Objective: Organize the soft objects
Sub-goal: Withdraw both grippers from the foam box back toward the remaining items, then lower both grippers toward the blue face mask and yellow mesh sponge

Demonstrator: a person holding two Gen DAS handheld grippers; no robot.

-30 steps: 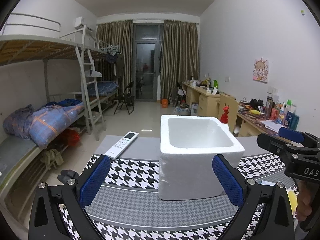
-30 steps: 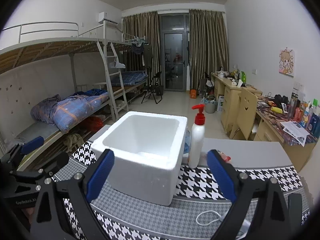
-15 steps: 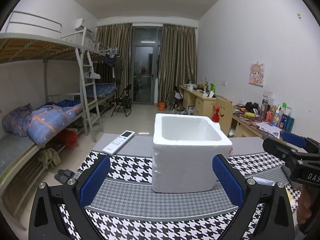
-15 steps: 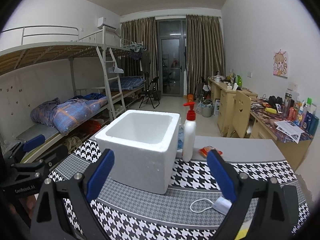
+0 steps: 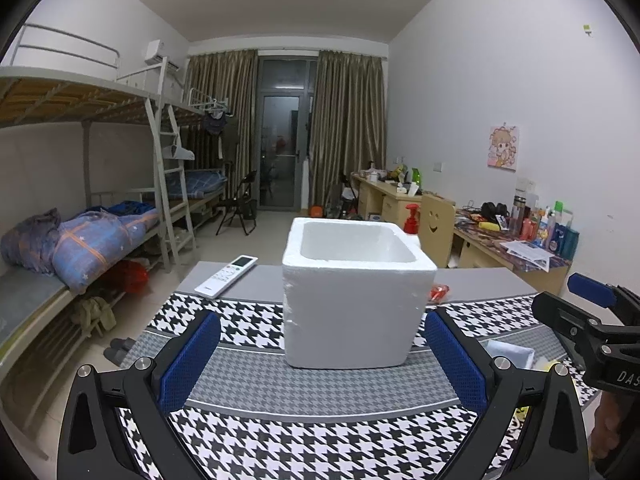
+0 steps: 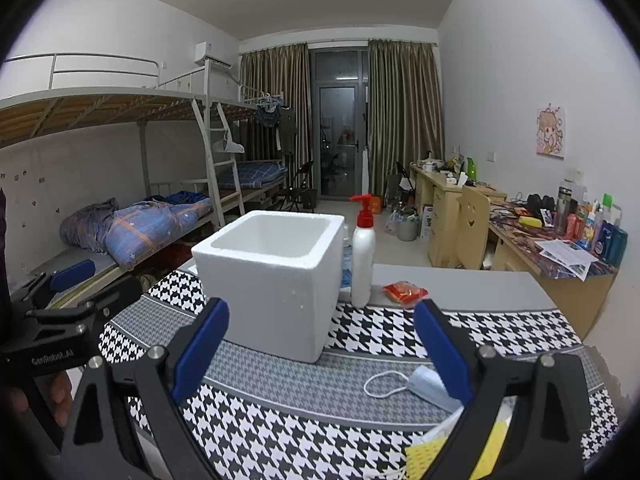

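A white foam box (image 5: 352, 292) stands open-topped on the houndstooth cloth; it also shows in the right wrist view (image 6: 276, 276). A light blue face mask (image 6: 424, 386) with a white ear loop lies near the front right. A yellow cloth (image 6: 424, 454) lies under my right gripper's right finger. My left gripper (image 5: 320, 360) is open and empty, in front of the box. My right gripper (image 6: 320, 352) is open and empty, just left of the mask.
A white pump bottle with a red top (image 6: 362, 256) stands right of the box, an orange snack packet (image 6: 404, 292) beside it. A white remote (image 5: 226, 276) lies at the table's far left. The table's far edge faces a bunk bed and desks.
Both grippers have drawn back from the foam box and sit lower. The mask and the yellow cloth have come into view. Both stay open.
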